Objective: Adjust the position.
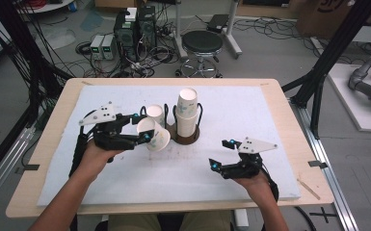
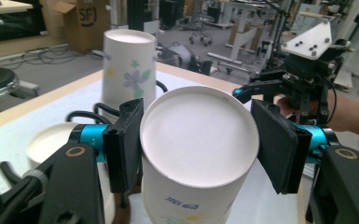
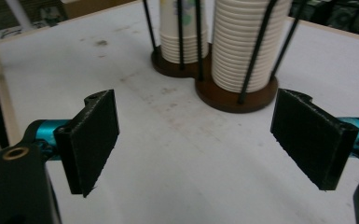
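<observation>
A person's left gripper (image 1: pixel 142 129) was clenched on a single paper cup (image 1: pixel 154 134), held tipped on its side just left of a dark wooden cup holder (image 1: pixel 185 137) near the middle of a white-covered table (image 1: pixel 250 110). In the left gripper view the cup's (image 2: pixel 198 149) closed base faced the camera, with one black pad (image 2: pixel 128 140) pressed to each flank, so the cup sat squarely between the jaws near their tips, its mouth pointing away.

The hold looked the likeliest source of trouble: thin paper walls squeezed from two sides could buckle, and a slick, tapered cup could slide out of the pads if the hand rolled or jolted. The held cup also hung close to the holder's black wire uprights (image 1: pixel 173 118) and to the tall stack of cups (image 1: pixel 187 113) standing in it; a careless sweep could have clipped a wire, knocked the stack askew or dragged the holder across the cloth. A shorter stack (image 1: pixel 155 113) stood in the holder's left bay, just beyond the held cup, and a rim could have caught there too.

The right gripper (image 1: pixel 221 154) waited near the table's right front, well apart from the holder, its jaws wide and released with nothing between them. In the right gripper view the two stacks (image 3: pixel 242 42) rose inside the wire cage beyond its spread pads (image 3: pixel 93 140).
</observation>
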Demonstrator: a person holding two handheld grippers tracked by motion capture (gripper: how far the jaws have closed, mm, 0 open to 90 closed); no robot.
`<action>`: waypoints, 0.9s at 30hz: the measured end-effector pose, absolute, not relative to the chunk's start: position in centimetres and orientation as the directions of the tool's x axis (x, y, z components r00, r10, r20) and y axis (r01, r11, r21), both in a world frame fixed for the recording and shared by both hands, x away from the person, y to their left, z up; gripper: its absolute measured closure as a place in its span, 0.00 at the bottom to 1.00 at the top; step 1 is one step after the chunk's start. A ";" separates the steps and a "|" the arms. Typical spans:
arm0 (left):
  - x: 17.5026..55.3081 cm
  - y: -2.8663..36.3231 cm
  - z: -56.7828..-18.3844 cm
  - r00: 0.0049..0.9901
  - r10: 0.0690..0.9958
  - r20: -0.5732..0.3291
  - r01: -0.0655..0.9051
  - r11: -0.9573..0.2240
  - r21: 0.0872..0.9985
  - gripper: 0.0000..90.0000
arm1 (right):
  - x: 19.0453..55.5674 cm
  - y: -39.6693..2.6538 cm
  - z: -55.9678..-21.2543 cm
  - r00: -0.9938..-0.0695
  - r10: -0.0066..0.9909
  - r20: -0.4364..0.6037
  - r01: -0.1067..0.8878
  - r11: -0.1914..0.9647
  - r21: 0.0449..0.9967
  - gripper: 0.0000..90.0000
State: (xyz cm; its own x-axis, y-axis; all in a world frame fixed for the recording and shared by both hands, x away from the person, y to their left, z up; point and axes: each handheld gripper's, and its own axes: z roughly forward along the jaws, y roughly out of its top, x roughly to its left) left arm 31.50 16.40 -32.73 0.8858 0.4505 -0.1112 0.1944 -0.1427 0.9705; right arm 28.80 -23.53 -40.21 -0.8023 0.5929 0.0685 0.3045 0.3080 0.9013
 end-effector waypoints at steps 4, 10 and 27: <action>31.2 15.6 -33.2 0.896 0.432 -0.105 0.190 -0.158 0.969 0.42 | 28.7 -22.0 -39.7 -0.842 0.536 0.060 0.272 0.326 0.905 0.17; 30.6 14.6 -33.7 0.905 0.415 -0.091 0.184 -0.190 0.964 0.42 | 28.6 -20.5 -39.3 -0.888 0.457 0.056 0.231 0.337 0.913 0.17; 29.6 12.7 -34.8 0.928 0.360 -0.093 0.189 -0.241 0.952 0.42 | 29.4 -16.4 -39.0 -0.937 0.345 0.061 0.197 0.376 0.905 0.18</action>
State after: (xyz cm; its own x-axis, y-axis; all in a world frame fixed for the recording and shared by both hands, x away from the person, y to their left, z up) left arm 29.64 12.74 -34.79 0.9284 0.3597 -0.0928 0.1885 -0.2409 0.9521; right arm 29.41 -16.38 -39.01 -0.9367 0.3448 0.0609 0.1974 0.3762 0.9053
